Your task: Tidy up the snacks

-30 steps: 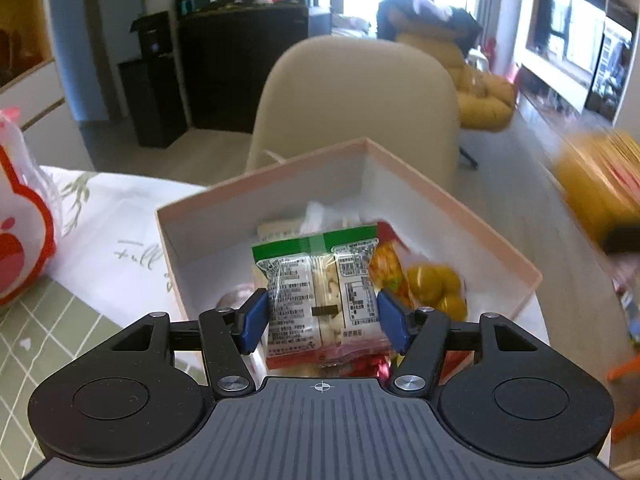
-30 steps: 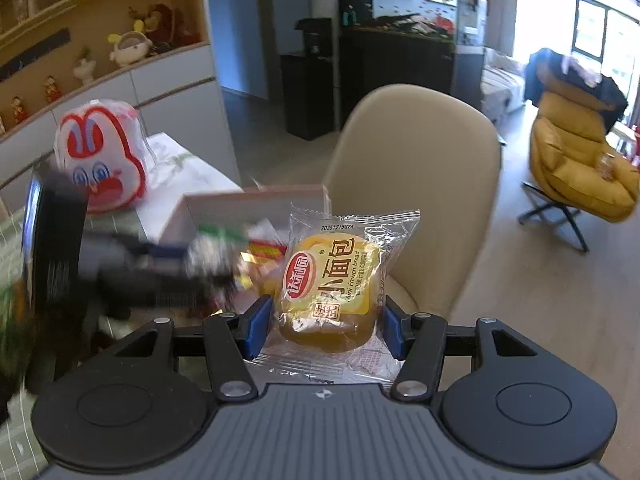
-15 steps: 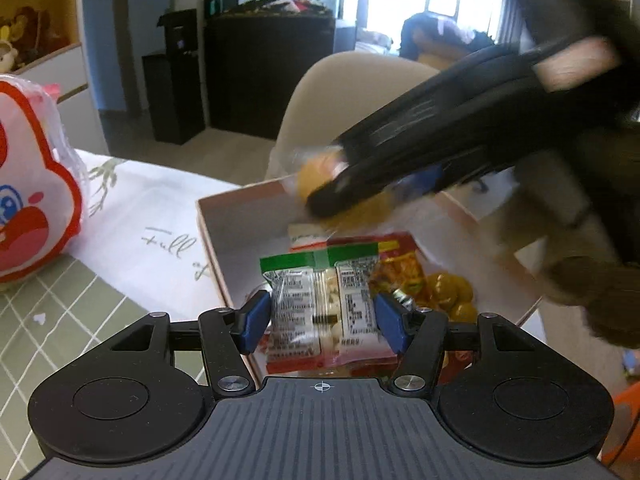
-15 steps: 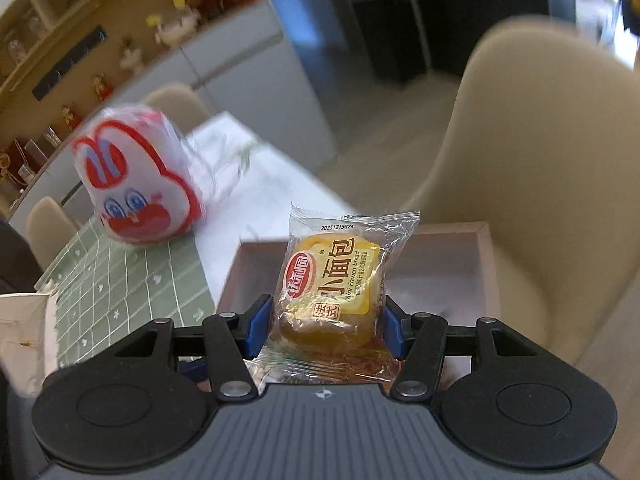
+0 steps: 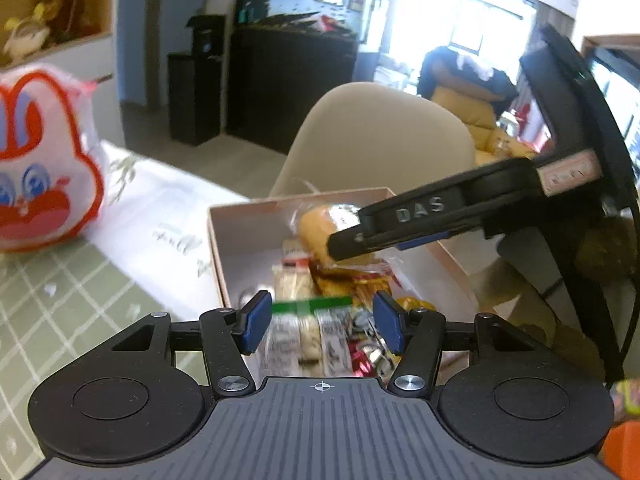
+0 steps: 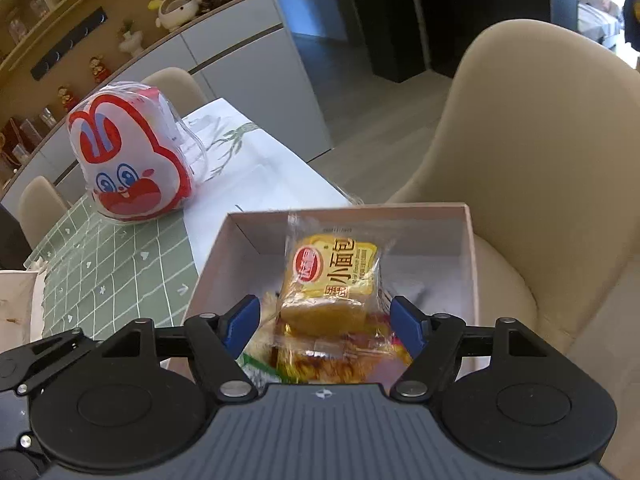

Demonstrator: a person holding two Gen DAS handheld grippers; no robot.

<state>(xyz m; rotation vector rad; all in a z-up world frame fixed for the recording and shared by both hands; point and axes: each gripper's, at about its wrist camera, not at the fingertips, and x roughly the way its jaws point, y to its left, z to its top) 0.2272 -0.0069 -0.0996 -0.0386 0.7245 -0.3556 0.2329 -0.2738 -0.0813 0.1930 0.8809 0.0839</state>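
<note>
An open pinkish cardboard box [image 6: 470, 248] [image 5: 216, 240] holds several snack packets. My right gripper [image 6: 324, 320] hangs over the box, its jaws opening. Both pads stand clear of the yellow French bread packet [image 6: 328, 280], which rests on the pile between them. In the left wrist view the right gripper's fingers [image 5: 352, 240] reach in from the right beside the bread [image 5: 316, 224]. My left gripper [image 5: 320, 322] hovers at the box's near end, jaws closing slightly. The green-topped packet [image 5: 308, 332] lies below and between them, untouched.
A red-and-white rabbit-shaped bag [image 6: 128, 160] [image 5: 36, 168] stands on the table to the left. A green checked mat [image 6: 108, 264] covers the near table. A beige chair [image 6: 540, 140] sits just past the box and the table edge. A white paper bag [image 6: 16, 304] is at far left.
The right gripper swung in over the box with the bread and spread its jaws off it; the bread now lies in the box. The left gripper drew back and up from the green-topped packet.
</note>
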